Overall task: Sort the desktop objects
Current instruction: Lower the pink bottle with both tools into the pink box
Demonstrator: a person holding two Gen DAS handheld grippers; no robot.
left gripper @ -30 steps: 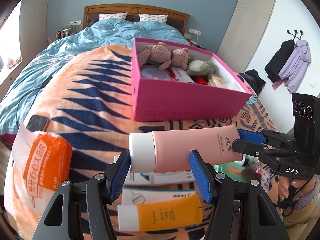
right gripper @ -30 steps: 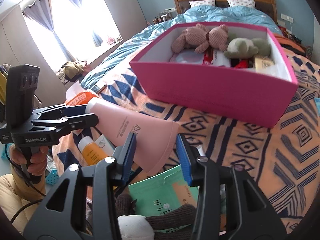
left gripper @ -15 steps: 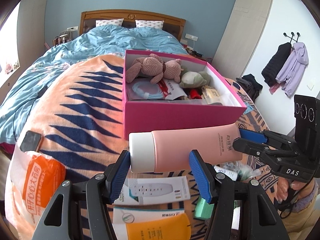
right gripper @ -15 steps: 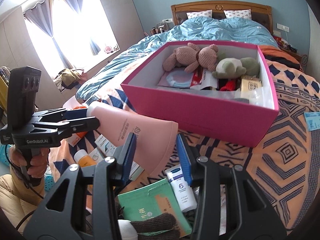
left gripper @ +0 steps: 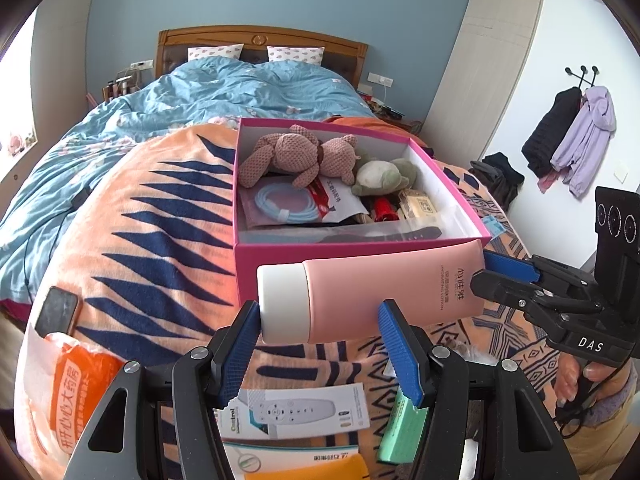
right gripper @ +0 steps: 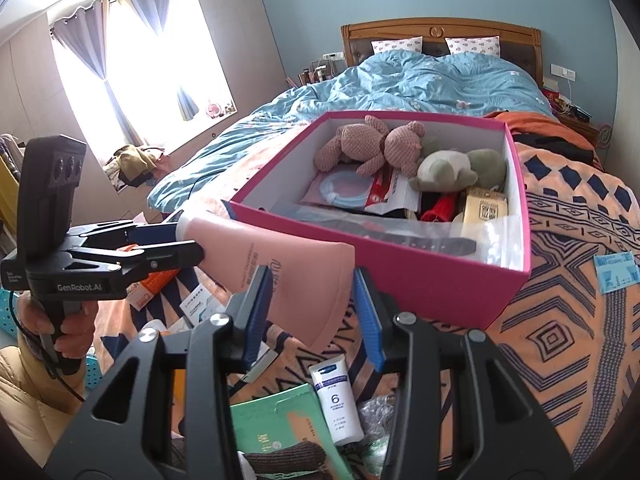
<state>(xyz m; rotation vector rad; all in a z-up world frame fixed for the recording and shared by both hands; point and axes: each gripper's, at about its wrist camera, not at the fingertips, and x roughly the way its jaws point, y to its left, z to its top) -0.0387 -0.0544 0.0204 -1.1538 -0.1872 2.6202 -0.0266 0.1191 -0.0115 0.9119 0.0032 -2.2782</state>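
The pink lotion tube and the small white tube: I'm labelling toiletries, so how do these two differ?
The pink lotion tube is held off the blanket, crosswise, with the left hand-held gripper at its white cap end and the right hand-held gripper at its flat crimped end; the small white tube lies loose on the blanket. The pink one is clearly larger. The white one has a blue label band and a "6". Both are squeeze tubes.

two plush toys (left gripper: 308,152), one pink box (left gripper: 360,256), three tubes (left gripper: 384,292)

The pink tube (left gripper: 384,292) held crosswise just past the blue pads says "HYDRATING LOTION". Right gripper (left gripper: 504,276) body reads "DAS", left gripper (right gripper: 160,246) body "GenRobot.AI". The white tube (right gripper: 336,404) below shows a "6".
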